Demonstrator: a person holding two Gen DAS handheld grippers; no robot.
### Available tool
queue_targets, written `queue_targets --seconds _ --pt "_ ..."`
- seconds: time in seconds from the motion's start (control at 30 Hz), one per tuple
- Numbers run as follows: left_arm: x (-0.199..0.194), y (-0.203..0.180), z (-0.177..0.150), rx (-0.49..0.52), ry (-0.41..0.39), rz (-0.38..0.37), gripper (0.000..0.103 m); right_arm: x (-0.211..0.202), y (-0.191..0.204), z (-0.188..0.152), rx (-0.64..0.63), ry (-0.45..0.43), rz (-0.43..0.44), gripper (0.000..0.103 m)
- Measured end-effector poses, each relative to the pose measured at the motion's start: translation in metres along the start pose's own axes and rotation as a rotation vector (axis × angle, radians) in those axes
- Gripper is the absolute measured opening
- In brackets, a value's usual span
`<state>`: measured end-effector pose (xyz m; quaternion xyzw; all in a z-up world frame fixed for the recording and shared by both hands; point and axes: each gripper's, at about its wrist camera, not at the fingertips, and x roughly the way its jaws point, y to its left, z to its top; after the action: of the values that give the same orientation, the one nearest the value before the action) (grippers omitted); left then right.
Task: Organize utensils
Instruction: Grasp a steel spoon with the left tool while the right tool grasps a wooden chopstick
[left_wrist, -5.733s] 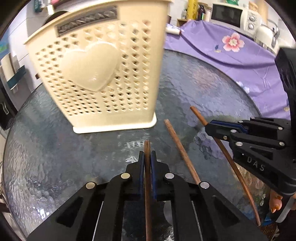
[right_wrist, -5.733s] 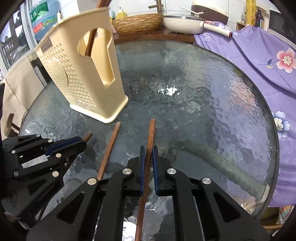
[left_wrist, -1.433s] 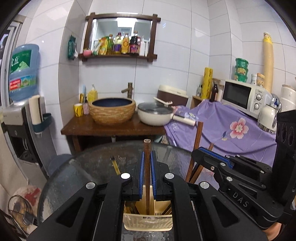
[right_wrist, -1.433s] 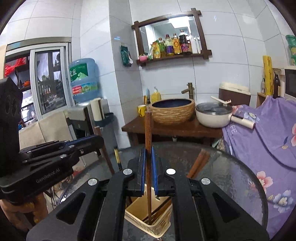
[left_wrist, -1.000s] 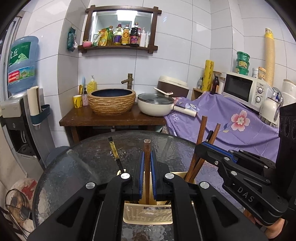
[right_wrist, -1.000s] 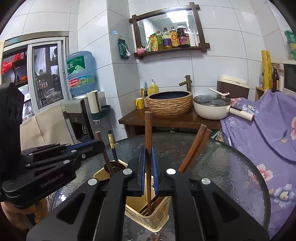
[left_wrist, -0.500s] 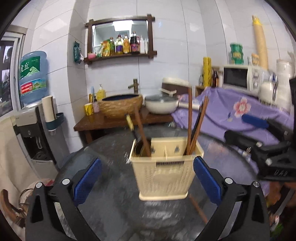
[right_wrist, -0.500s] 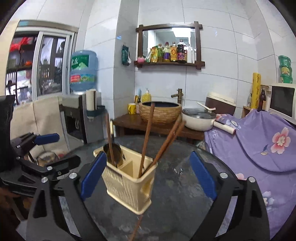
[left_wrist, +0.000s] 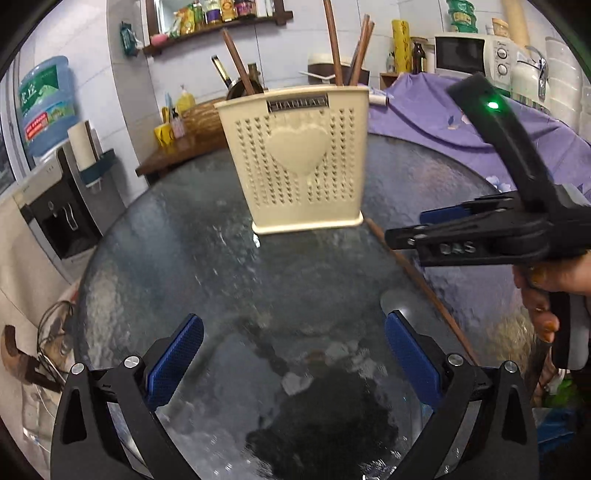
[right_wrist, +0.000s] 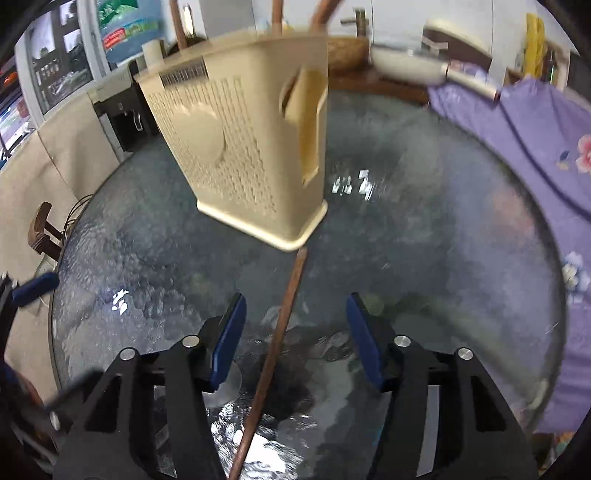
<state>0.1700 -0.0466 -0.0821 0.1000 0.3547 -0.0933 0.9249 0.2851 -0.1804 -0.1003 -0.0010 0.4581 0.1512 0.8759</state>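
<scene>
- The cream perforated plastic utensil holder with a raised heart on its front (left_wrist: 301, 155) stands upright on the round textured-glass counter (left_wrist: 207, 280), near the far middle of it.
- Several brown wooden chopsticks (left_wrist: 334, 40) stick up out of the holder's top, some leaning left, some right; a dark-handled utensil (left_wrist: 221, 72) rises beside the left ones.
- One brown wooden chopstick (right_wrist: 280, 332) lies flat on the glass, its far tip at the holder's front corner and its length running back toward the right wrist camera.
- The left gripper (left_wrist: 291, 354) hovers above bare glass, its jaws spread wide and released, nothing between the blue pads (left_wrist: 173, 363).
- The right gripper (right_wrist: 293, 336) has just been narrowing its jaws; they are parted, with the lying chopstick passing between the pads and touching neither.
- In the left wrist view the right gripper (left_wrist: 406, 232) reaches in from the right, held by a hand (left_wrist: 546, 291), above the same chopstick.
- A purple flowered cloth (right_wrist: 524, 140) lies beyond the counter's right edge.
</scene>
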Motion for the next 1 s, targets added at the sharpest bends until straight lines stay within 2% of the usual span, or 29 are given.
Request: queue_targets --seconds 0.13,0.2,0.3,0.43,0.63,0.8,0.93,1.0 --pt "0.004 -0.003 -0.008 -0.02 0.023 -0.02 0.094 0.015 0.004 -0.002 -0.012 0.027 -0.045 0.042" --pt "0.007 -0.008 -0.009 -0.015 0.033 -0.031 0.085 0.017 0.007 0.0 -0.022 0.03 -0.067 0.038" --pt "0.012 -0.018 -0.012 -0.008 0.053 -0.05 0.08 0.018 0.011 0.003 -0.043 0.032 -0.096 0.03" --pt "0.016 -0.034 -0.015 0.017 0.071 -0.079 0.079 0.016 0.019 0.004 -0.079 0.031 -0.097 0.012" --pt "0.021 -0.051 -0.014 0.055 0.088 -0.11 0.076 0.008 -0.001 -0.008 -0.063 0.026 -0.08 0.008" --pt "0.034 -0.064 -0.01 0.073 0.124 -0.114 0.065 0.005 -0.016 -0.012 -0.039 0.027 -0.069 0.008" --pt "0.04 -0.069 -0.004 0.07 0.131 -0.115 0.064 0.004 -0.015 -0.013 -0.046 0.024 -0.071 0.008" --pt "0.043 -0.071 0.0 0.065 0.136 -0.122 0.06 0.004 -0.015 -0.013 -0.045 0.024 -0.066 0.008"
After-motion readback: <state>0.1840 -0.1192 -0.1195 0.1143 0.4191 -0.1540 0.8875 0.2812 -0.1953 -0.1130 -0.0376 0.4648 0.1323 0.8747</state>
